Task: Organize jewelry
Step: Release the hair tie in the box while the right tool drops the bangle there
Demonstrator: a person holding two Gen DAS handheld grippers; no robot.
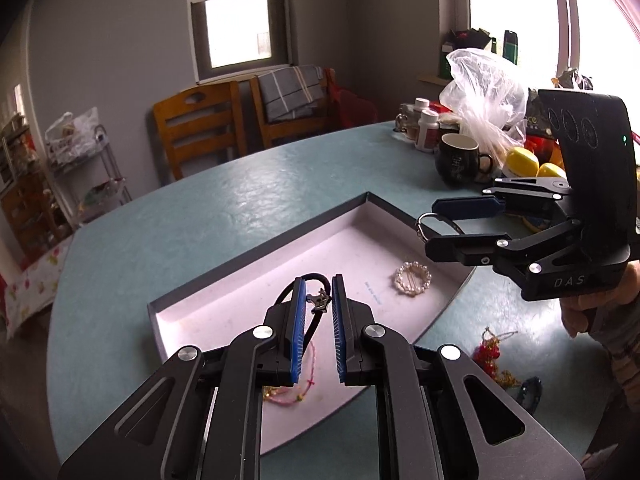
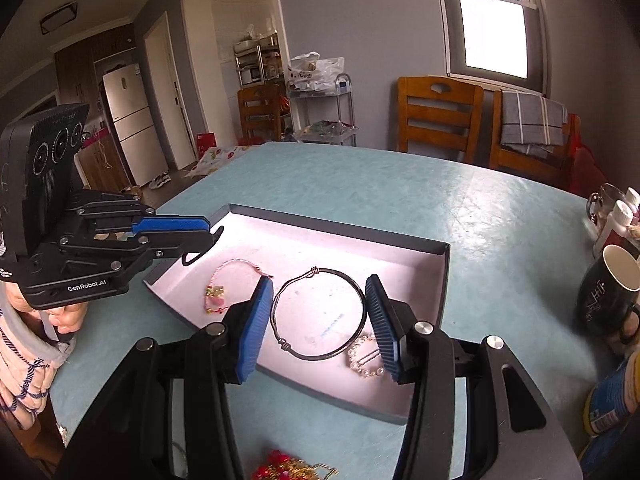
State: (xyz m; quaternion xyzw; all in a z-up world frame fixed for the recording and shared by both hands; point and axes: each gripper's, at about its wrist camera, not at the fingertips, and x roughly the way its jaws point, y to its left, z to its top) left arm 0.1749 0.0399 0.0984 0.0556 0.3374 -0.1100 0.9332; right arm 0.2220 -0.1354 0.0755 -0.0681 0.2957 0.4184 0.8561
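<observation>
Holding a black cord (image 1: 310, 276) in the left gripper (image 1: 319, 280), pads closed to a narrow slit with the charm in it, above the near end of the shallow grey box (image 1: 256, 252). Pinching a thin metal bangle (image 2: 314, 270) across the right gripper (image 2: 319, 284), jaws spread wide, hoop touching both pads, raised over the white floor at frame centre. Resting inside: a pearl clip (image 2: 366, 356) and a pink bead bracelet (image 2: 224, 288). Lying outside the near rim, at bottom of frame: red and gold beads (image 2: 280, 466). Beyond the far rim, bare teal table (image 2: 360, 184) up to its curved edge; crowded only at right by a dark mug (image 2: 608, 296). Seen from the left wrist: bangle nearly edge-on, right of frame. Seen from the right wrist: the full hoop.
</observation>
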